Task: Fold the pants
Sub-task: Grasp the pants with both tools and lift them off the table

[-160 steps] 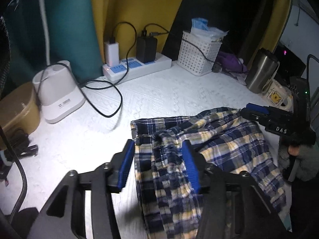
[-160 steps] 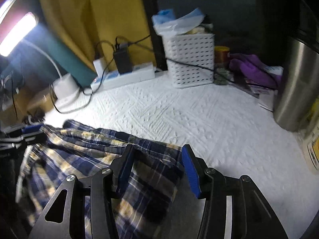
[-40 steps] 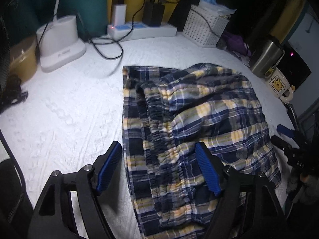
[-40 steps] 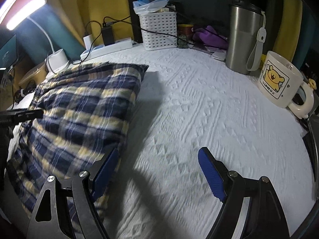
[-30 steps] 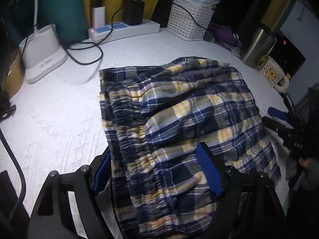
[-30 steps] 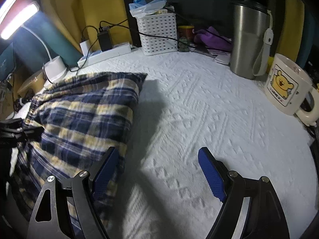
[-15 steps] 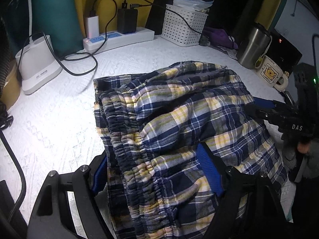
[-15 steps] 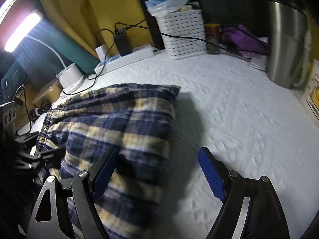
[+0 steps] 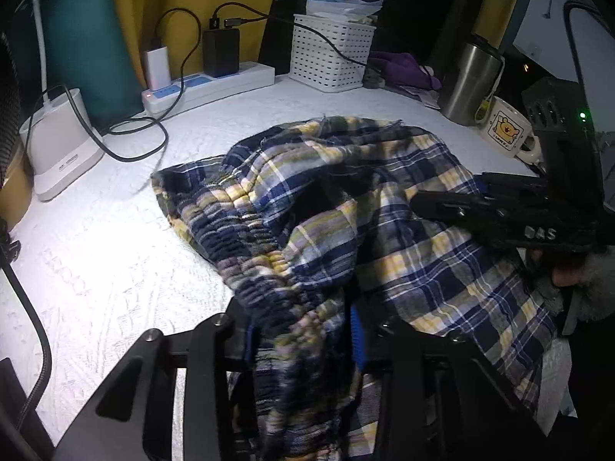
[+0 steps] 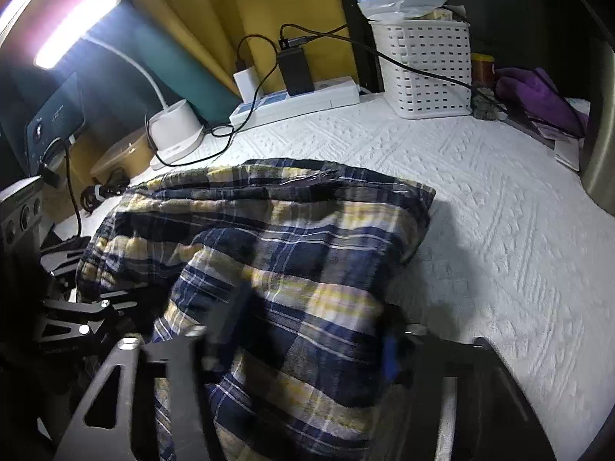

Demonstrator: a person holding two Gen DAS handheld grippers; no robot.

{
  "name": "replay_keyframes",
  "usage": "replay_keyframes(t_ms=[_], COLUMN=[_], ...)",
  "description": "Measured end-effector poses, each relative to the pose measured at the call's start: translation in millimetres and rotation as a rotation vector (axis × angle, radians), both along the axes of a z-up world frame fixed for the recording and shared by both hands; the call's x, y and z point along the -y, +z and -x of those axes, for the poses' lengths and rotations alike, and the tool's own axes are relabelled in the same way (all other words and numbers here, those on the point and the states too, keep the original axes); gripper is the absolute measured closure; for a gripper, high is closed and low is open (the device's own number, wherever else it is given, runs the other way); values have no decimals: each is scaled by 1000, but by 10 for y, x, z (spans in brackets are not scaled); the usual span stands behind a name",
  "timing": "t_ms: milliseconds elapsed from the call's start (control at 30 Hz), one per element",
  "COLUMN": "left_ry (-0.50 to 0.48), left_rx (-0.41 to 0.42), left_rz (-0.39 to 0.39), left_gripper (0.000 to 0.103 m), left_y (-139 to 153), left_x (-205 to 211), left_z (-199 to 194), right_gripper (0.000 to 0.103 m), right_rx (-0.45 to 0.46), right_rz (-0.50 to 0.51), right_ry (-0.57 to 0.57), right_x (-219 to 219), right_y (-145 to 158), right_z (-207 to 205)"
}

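Left wrist view: left tongs (image 9: 301, 340), jaws just closing, clamp the plaid pants (image 9: 326, 207) waistband; right tongs (image 10: 307, 340) likewise pinch the pants' edge nearest the white basket (image 10: 426, 69).

Bench (image 9: 96, 269) under white textured cover, plaid pants (image 9: 346, 199) bunched just ahead of the left hand-held gripper (image 9: 303, 340), lamp base (image 9: 57, 146), power strip (image 9: 215, 84), white basket (image 9: 330, 53), steel tumbler (image 9: 472, 80), bear mug (image 9: 507, 132) far beyond it
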State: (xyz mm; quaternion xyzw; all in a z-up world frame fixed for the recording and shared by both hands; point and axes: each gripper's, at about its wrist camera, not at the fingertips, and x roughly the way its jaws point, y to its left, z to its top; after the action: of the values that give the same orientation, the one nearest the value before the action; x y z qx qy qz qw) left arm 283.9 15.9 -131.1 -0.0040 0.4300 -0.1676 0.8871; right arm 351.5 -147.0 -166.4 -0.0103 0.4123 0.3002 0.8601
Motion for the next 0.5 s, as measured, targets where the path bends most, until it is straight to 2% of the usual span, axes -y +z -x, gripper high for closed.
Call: replay_keyframes(t_ms=[100, 167, 500], left_ry=[-4, -6, -8], left_rx=[6, 17, 105], left_rz=[0, -2, 2], left_gripper=[75, 77, 77], left_y=[37, 74, 363], left_x=[17, 28, 59], left_z=[30, 64, 297], right_gripper=[76, 83, 87], right_rx=[16, 49, 155], right_rz=[8, 33, 7], right_ry=[6, 21, 7], right_x=[0, -31, 17], right_y=[13, 43, 351], right_z=[39, 111, 438])
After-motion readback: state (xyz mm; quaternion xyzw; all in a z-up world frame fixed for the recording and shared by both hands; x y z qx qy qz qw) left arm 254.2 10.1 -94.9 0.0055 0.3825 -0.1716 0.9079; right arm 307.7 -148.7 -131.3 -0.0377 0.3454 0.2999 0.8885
